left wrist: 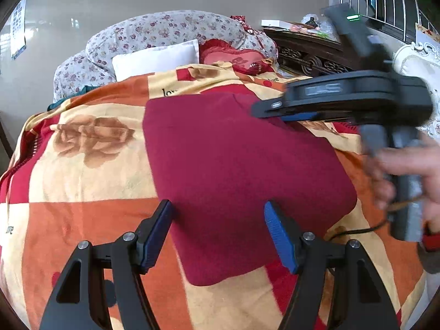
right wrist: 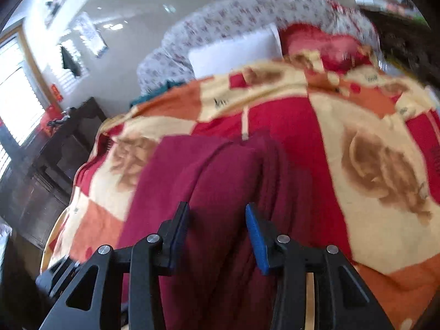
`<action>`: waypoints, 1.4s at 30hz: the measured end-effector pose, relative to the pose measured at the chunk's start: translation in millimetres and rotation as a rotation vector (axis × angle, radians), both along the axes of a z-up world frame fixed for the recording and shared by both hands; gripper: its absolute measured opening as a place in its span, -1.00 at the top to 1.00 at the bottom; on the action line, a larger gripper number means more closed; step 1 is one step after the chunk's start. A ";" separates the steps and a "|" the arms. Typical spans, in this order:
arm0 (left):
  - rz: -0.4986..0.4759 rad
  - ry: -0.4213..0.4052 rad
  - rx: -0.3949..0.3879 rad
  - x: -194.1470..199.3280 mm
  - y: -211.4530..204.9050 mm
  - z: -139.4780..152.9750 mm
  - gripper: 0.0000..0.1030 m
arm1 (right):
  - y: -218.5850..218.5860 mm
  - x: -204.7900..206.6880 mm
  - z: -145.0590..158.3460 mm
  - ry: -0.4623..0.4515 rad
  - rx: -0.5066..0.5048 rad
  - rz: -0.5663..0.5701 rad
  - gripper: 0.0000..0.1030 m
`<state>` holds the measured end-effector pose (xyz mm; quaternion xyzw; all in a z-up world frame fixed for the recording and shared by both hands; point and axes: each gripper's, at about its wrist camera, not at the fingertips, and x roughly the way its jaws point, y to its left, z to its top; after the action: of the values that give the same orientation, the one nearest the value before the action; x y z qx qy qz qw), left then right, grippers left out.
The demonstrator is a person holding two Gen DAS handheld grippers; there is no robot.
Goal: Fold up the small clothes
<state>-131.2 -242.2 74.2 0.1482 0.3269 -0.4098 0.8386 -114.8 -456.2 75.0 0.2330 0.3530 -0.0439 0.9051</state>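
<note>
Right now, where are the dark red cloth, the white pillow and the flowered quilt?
dark red cloth (left wrist: 233, 170), left wrist view, flat middle.
white pillow (left wrist: 154, 59), left wrist view, front face.
flowered quilt (left wrist: 165, 26), left wrist view, top bulge.

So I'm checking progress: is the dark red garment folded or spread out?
Folded, at least partly. The dark red garment lies as a compact block on the blanket; the right wrist view shows a doubled-over layer. Whether it's finished, cannot tell.

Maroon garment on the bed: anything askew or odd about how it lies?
Mostly no. The maroon garment lies flat and folded on the checked blanket, turned at an angle to its squares. The right wrist view shows ridges bunched along its right side.
</note>
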 end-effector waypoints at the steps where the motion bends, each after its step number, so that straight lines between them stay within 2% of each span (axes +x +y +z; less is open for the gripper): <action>1: 0.001 -0.006 0.006 -0.7 -1.4 -1.8 -0.39 | 0.9 2.7 1.8 -0.005 -0.023 0.007 0.81; 3: 0.000 -0.015 0.009 -1.2 -3.5 -3.2 -0.43 | 7.8 -0.1 12.8 -0.019 -0.116 0.024 0.83; 5: 0.008 -0.006 0.002 0.8 -4.6 -4.6 -0.51 | 16.8 -1.5 22.7 -0.030 -0.257 0.000 0.83; 7: 0.026 0.011 -0.007 4.4 -7.4 -8.1 -0.56 | 15.8 10.6 9.0 0.040 -0.332 -0.024 0.84; 8: 0.035 0.020 -0.006 5.7 -8.7 -9.5 -0.57 | 13.1 17.9 -3.8 0.081 -0.329 -0.027 0.84; 10: 0.053 0.035 -0.011 7.4 -9.9 -10.8 -0.57 | 6.7 16.3 -10.3 0.069 -0.282 -0.034 0.82; 13: 0.063 0.048 0.000 7.9 -8.7 -11.7 -0.58 | 0.8 -8.1 6.6 0.011 -0.189 -0.069 0.73; 17: 0.079 0.053 0.002 7.0 -4.1 -8.5 -0.58 | 22.7 -40.4 32.4 -0.052 -0.205 -0.032 0.69; 22: 0.118 0.001 0.011 5.0 1.4 4.5 -0.57 | 51.0 -59.0 41.6 -0.101 -0.184 0.040 0.61; 24: 0.144 -0.013 0.010 8.4 4.6 8.4 -0.57 | 59.4 -57.2 36.3 -0.087 -0.199 0.061 0.61; 29: 0.165 0.003 0.008 19.9 6.4 4.8 -0.60 | 54.3 -48.7 2.3 0.030 -0.258 0.027 0.59; 33: 0.155 0.008 0.017 21.0 0.3 -5.6 -0.65 | 44.6 -52.2 -16.9 0.016 -0.216 0.016 0.58; 37: 0.164 0.033 0.008 22.7 0.0 -8.1 -0.65 | 44.7 -54.5 -15.4 0.011 -0.208 0.025 0.53; 40: 0.164 0.020 0.010 19.4 4.4 -3.1 -0.65 | 44.5 -62.4 -10.7 -0.001 -0.158 0.021 0.38; 41: 0.164 0.014 0.013 18.2 5.8 -1.5 -0.65 | 44.0 -68.0 -8.3 -0.019 -0.137 0.015 0.23; 42: 0.167 0.009 0.015 17.2 7.0 -0.1 -0.65 | 46.1 -71.6 -5.0 -0.027 -0.134 0.005 -0.02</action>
<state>-114.0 -235.2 74.1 0.1246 0.3450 -0.3365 0.8673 -186.4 -410.1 70.0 0.1715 0.3376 -0.0621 0.9235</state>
